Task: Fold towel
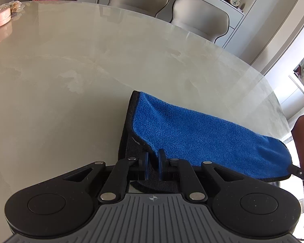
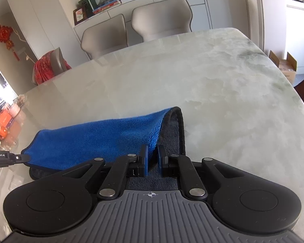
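A blue towel (image 1: 194, 137) with a dark grey underside and black edging lies partly folded on the pale marble table (image 1: 71, 81). My left gripper (image 1: 153, 162) is shut on the towel's near left corner, with the cloth pinched between the blue pads. My right gripper (image 2: 153, 161) is shut on the towel's (image 2: 103, 135) near right corner. The blue layer is raised and draped between the two grippers. The right gripper's fingertip shows at the towel's right end in the left wrist view (image 1: 300, 172). The left gripper's tip shows in the right wrist view (image 2: 14, 158).
Beige chairs (image 1: 200, 14) stand along the table's far side, one draped with red cloth (image 2: 44, 68). Pink jars and boxes (image 1: 2, 17) sit at the table's far left. A sideboard (image 2: 131, 2) with ornaments stands behind. A cardboard box (image 2: 283, 66) sits on the floor to the right.
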A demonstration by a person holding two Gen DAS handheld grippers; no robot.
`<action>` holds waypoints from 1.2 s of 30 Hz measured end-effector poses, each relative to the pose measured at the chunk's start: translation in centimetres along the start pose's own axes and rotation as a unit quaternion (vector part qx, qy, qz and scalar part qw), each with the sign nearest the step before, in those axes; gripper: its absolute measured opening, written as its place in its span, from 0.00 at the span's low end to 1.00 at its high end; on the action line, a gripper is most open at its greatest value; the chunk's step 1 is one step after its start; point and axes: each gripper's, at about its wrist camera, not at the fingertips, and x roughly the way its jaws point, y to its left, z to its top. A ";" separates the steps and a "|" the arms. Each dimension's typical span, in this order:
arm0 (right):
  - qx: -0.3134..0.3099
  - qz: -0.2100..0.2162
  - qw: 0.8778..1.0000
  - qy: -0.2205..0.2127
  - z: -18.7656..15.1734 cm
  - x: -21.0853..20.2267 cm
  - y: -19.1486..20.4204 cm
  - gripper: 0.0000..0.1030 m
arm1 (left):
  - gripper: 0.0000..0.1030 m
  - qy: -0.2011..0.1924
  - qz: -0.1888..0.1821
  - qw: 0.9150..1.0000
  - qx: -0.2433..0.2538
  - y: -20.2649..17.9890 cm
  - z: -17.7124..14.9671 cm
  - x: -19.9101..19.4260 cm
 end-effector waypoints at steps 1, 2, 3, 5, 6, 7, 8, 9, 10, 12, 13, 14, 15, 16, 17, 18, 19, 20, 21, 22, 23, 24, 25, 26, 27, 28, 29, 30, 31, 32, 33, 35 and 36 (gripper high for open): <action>0.000 -0.001 1.000 0.005 -0.1 0.2 -0.1 0.09 | 0.08 0.003 0.001 1.000 -0.001 0.0 -0.1 0.1; -0.001 -0.004 1.000 0.010 -0.3 0.5 -0.2 0.09 | 0.08 0.006 0.002 1.000 -0.003 0.1 -0.3 0.2; -0.002 -0.007 1.000 0.014 -0.5 0.7 -0.2 0.09 | 0.08 0.009 0.002 1.000 -0.004 0.1 -0.5 0.2; -0.003 -0.010 1.000 0.021 -0.8 1.0 -0.3 0.09 | 0.08 0.012 0.005 1.000 -0.004 0.1 -0.8 0.4; -0.003 -0.011 1.000 0.025 -1.0 1.1 -0.4 0.09 | 0.08 0.012 0.007 1.000 -0.003 0.1 -1.0 0.5; -0.003 -0.011 1.000 0.026 -1.1 1.1 -0.4 0.09 | 0.08 0.012 0.009 1.000 -0.002 0.1 -1.0 0.5; -0.003 -0.011 1.000 0.027 -1.2 1.1 -0.5 0.09 | 0.08 0.012 0.010 1.000 -0.002 0.1 -1.0 0.6; -0.003 -0.011 1.000 0.028 -1.2 1.1 -0.6 0.09 | 0.08 0.013 0.011 1.000 -0.002 0.1 -1.1 0.7; -0.004 -0.011 0.999 0.030 -1.2 1.2 -0.6 0.09 | 0.08 0.016 0.011 1.000 -0.001 0.1 -1.1 0.8; -0.005 -0.015 0.999 0.037 -1.4 1.4 -0.8 0.11 | 0.09 0.022 0.014 1.000 0.003 0.2 -1.1 1.2; -0.006 -0.016 0.999 0.043 -1.4 1.6 -0.8 0.11 | 0.10 0.024 0.016 1.000 0.006 0.2 -1.2 1.3; -0.008 -0.019 0.999 0.050 -1.6 1.7 -0.9 0.12 | 0.12 0.025 0.018 0.999 0.009 0.2 -1.2 1.3; -0.009 -0.020 0.998 0.052 -1.7 1.8 -0.9 0.12 | 0.12 0.025 0.020 0.999 0.012 0.2 -1.3 1.3; -0.009 -0.019 0.998 0.053 -1.8 1.7 -0.9 0.12 | 0.12 0.025 0.021 0.999 0.013 0.1 -1.4 1.2; -0.008 -0.019 0.998 0.054 -1.9 1.7 -0.9 0.12 | 0.13 0.025 0.021 0.999 0.013 0.1 -1.4 1.1; -0.007 -0.019 0.998 0.055 -1.9 1.6 -0.9 0.12 | 0.13 0.026 0.020 0.999 0.012 0.2 -1.4 1.1; -0.007 -0.019 0.998 0.056 -1.9 1.6 -0.9 0.12 | 0.14 0.027 0.019 0.999 0.011 0.3 -1.4 1.0; -0.007 -0.018 0.998 0.057 -1.9 1.5 -1.0 0.12 | 0.15 0.028 0.019 0.999 0.011 0.3 -1.3 0.9; -0.008 -0.020 0.998 0.059 -1.8 1.5 -1.0 0.13 | 0.18 0.029 0.019 0.999 0.013 0.2 -1.3 0.8; -0.008 -0.023 0.998 0.062 -1.7 1.4 -1.0 0.13 | 0.18 0.029 0.022 0.999 0.017 0.1 -1.3 0.6; -0.009 -0.025 0.998 0.065 -1.6 1.3 -1.0 0.14 | 0.20 0.030 0.026 0.999 0.023 0.0 -1.3 0.4; -0.010 -0.028 0.997 0.067 -1.5 1.2 -1.0 0.14 | 0.23 0.031 0.033 0.998 0.032 -0.1 -1.2 0.0; -0.011 -0.030 0.997 0.068 -1.4 1.1 -0.9 0.14 | 0.24 0.030 0.040 0.998 0.040 -0.1 -1.2 -0.3; -0.016 -0.036 0.997 0.070 -1.3 1.0 -0.7 0.14 | 0.26 0.029 0.047 0.997 0.048 0.0 -1.2 -0.7; -0.026 -0.049 0.996 0.070 -1.2 0.9 -0.5 0.14 | 0.28 0.026 0.053 0.997 0.054 0.1 -1.2 -1.0; -0.035 -0.060 0.995 0.070 -1.0 0.7 -0.3 0.14 | 0.29 0.023 0.060 0.996 0.059 0.2 -1.1 -1.3; -0.042 -0.071 0.994 0.068 -0.8 0.5 -0.2 0.15 | 0.30 0.020 0.066 0.996 0.062 0.4 -1.0 -1.6; -0.044 -0.075 0.994 0.064 -0.5 0.3 -0.1 0.15 | 0.30 0.016 0.066 0.996 0.063 0.6 -0.8 -1.9; -0.042 -0.066 0.996 0.053 -0.2 0.2 0.0 0.15 | 0.30 0.009 0.064 0.996 0.063 0.7 -0.6 -2.1; -0.041 -0.051 0.997 0.041 0.1 0.1 0.2 0.16 | 0.30 0.002 0.061 0.996 0.062 0.7 -0.3 -2.3; -0.041 -0.038 0.998 0.034 0.3 0.1 0.5 0.19 | 0.30 -0.007 0.056 0.997 0.061 0.5 0.0 -2.3; -0.045 0.001 0.999 0.027 0.7 0.7 1.4 0.25 | 0.30 -0.019 0.042 0.997 0.064 -0.1 0.6 -2.2; -0.047 0.014 0.998 0.028 0.7 1.1 1.8 0.25 | 0.31 -0.022 0.035 0.997 0.068 -0.6 0.7 -1.8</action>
